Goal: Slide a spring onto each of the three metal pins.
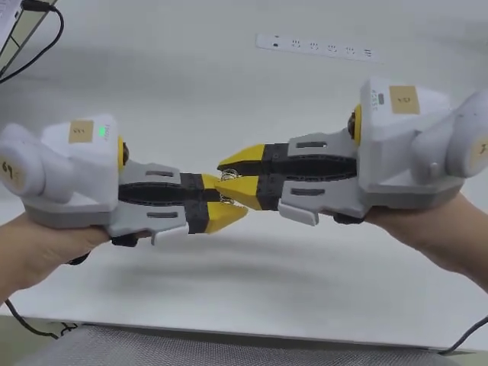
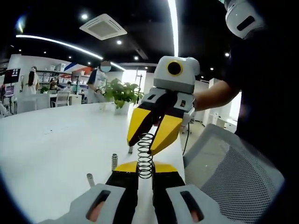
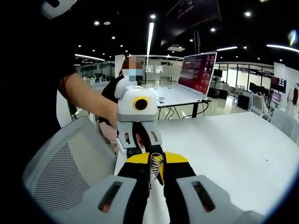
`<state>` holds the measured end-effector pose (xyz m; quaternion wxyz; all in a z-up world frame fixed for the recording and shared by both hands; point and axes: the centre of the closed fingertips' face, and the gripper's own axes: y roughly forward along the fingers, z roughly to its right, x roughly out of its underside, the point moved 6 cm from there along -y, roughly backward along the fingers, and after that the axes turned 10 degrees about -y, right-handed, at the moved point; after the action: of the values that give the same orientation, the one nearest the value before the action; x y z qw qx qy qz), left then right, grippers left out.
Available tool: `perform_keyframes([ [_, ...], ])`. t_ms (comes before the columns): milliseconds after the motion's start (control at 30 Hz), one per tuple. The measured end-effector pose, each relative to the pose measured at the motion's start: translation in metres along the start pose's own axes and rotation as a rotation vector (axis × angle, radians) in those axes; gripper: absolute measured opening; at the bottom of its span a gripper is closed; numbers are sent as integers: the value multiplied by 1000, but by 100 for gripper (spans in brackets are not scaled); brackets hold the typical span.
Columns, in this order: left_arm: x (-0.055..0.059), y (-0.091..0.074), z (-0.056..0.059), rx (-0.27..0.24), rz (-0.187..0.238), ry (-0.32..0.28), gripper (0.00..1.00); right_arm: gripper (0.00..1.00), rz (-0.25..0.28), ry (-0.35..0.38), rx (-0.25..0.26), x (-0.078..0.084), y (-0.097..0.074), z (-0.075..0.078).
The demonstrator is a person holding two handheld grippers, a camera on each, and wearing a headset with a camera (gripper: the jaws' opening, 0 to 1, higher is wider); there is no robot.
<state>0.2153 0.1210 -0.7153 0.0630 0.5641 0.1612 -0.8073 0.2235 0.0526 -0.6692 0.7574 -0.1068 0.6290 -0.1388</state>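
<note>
Above the white table (image 1: pixel 252 91) the two grippers meet nose to nose in mid-air: left gripper (image 1: pixel 227 200) at 9 o'clock, right gripper (image 1: pixel 221 176) at 3 o'clock. Between them sits the spring (image 1: pixel 229 178)! Left jaws are pinched on its near end. Right jaws flank the far end, but whether they grip it I cannot tell. Down on the table, at 9 o'clock of the spring in the left gripper view, a pin (image 2: pixel 90 179) stands bare and a second pin (image 2: pixel 114 156) carries a coil (image 2: pixel 114 163)
</note>
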Motion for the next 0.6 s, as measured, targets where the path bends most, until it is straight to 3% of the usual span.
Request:
perform_keyframes([
  [267, 2, -1, -5, -29, 6, -4, 5, 7, -20, -29, -5, 2, 4, 2],
  [600, 4, 1, -4, -26, 8, -9, 14, 7, -33, -40, 4, 5, 3, 4],
])
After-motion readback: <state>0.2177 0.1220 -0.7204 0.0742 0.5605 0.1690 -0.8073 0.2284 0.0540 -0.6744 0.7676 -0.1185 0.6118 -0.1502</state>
